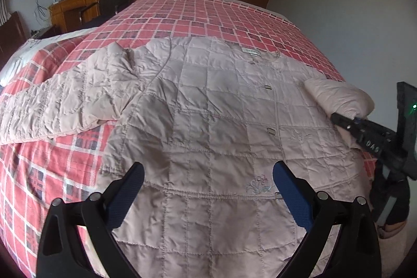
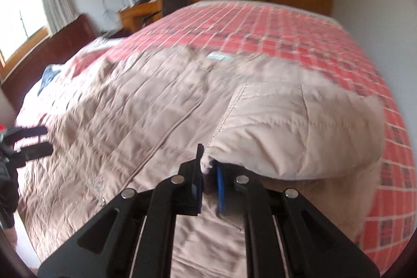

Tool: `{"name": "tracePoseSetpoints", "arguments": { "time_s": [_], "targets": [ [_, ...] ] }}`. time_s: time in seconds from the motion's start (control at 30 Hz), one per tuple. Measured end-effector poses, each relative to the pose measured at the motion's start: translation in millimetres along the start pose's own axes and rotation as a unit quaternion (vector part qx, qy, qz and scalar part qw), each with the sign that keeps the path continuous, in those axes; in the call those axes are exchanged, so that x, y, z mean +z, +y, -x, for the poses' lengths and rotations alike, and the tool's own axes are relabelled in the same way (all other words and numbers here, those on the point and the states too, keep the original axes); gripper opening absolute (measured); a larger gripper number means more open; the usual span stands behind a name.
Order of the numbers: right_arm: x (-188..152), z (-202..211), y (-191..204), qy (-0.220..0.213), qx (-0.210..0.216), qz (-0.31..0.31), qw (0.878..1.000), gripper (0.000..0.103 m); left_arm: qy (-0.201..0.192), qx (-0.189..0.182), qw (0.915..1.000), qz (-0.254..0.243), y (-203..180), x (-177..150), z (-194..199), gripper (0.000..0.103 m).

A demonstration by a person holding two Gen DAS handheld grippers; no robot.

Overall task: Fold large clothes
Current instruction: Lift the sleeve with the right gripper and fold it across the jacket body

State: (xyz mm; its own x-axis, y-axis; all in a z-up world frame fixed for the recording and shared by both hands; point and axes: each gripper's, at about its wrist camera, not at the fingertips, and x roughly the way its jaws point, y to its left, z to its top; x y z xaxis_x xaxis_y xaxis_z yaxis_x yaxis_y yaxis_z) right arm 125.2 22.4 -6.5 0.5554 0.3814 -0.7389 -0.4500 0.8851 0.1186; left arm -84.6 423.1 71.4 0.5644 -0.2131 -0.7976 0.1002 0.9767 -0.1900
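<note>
- The quilted pale pink jacket [image 1: 208, 116] lies spread flat, front up, on the bed's red plaid bedspread [image 1: 234, 14], collar toward the far side and hem toward you.
- Your left gripper [image 1: 208, 197] hangs above the lower front of the jacket with its blue-padded fingers [image 1: 293, 197] spread wide; it is released and nothing sits between the pads.
- Your right gripper [image 2: 208, 173] is clenched on the cuff end of the jacket's sleeve [image 2: 299, 132]; a pinch of pink fabric shows between the two near-closed pads.
- That sleeve is lifted and doubled back over the jacket body, forming a puffy roll on your right side. In the left wrist view the same roll [image 1: 338, 95] rests at the jacket's right edge, with the right gripper's fingers touching it.
- The other sleeve [image 1: 60, 106] lies stretched out flat to your left across the bedspread, wrinkled, its end running out of frame.
- Metal snap fasteners [image 1: 268, 87] run down the closed front placket.
- The right wrist view is motion-blurred; fine detail on the jacket there cannot be read.
</note>
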Motion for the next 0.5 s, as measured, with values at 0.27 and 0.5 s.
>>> {"name": "tracePoseSetpoints", "arguments": {
  "time_s": [0.27, 0.5],
  "targets": [
    [-9.7, -1.5, 2.5, 0.042, 0.057, -0.006, 0.997, 0.046, 0.035, -0.046, 0.9983, -0.004, -24.0, 17.9, -19.7, 0.099],
    [-39.0, 68.0, -16.3, 0.024, 0.035, -0.022, 0.999, 0.057, 0.078, -0.126, 0.9887, -0.021, -69.8, 35.9, -46.2, 0.099]
  ]
}}
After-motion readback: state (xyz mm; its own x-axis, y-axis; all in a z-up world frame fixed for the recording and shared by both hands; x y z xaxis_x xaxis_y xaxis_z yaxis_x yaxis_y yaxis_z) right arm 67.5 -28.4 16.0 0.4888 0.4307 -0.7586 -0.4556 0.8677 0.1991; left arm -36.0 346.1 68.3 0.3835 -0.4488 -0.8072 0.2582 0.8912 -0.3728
